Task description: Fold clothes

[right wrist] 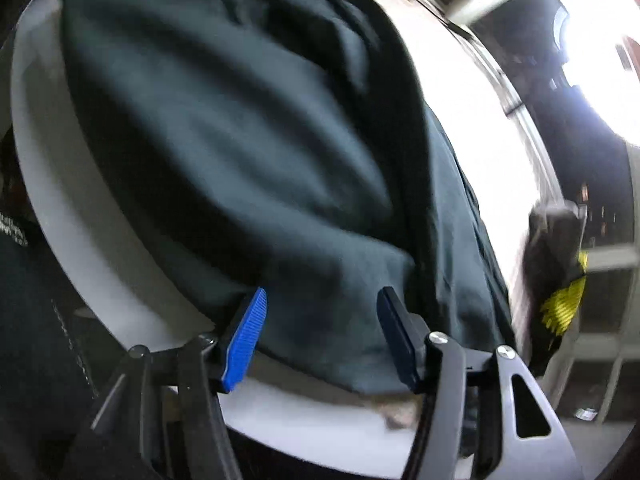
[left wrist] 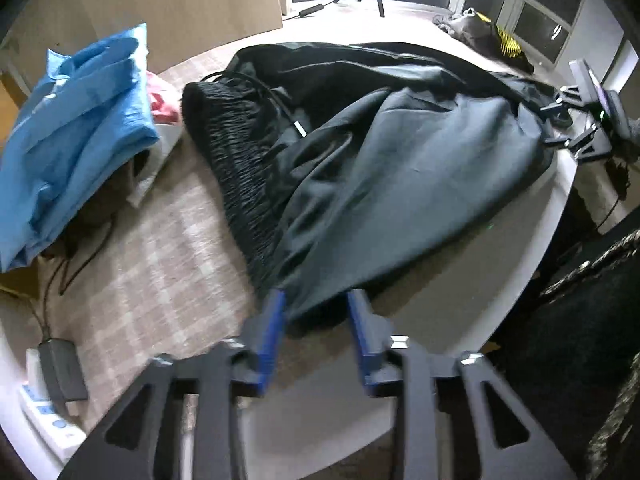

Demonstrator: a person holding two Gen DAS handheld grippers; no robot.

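Observation:
A dark grey garment with a black gathered waistband and a drawstring lies crumpled across the round white table. My left gripper points down at its near edge. The blue pads stand apart, a fold of the cloth lies between the tips, and neither pad presses on it. In the right wrist view the same garment fills the frame. My right gripper is open over the garment's hem, and its pads do not pinch the cloth. From the left wrist view, the right gripper is at the garment's far right end.
A pile of blue clothing lies at the left on a checked cloth, with a red and white item behind it. A power strip and adapter are at the near left. A yellow-black bundle lies far right. A dark chair stands beside the table.

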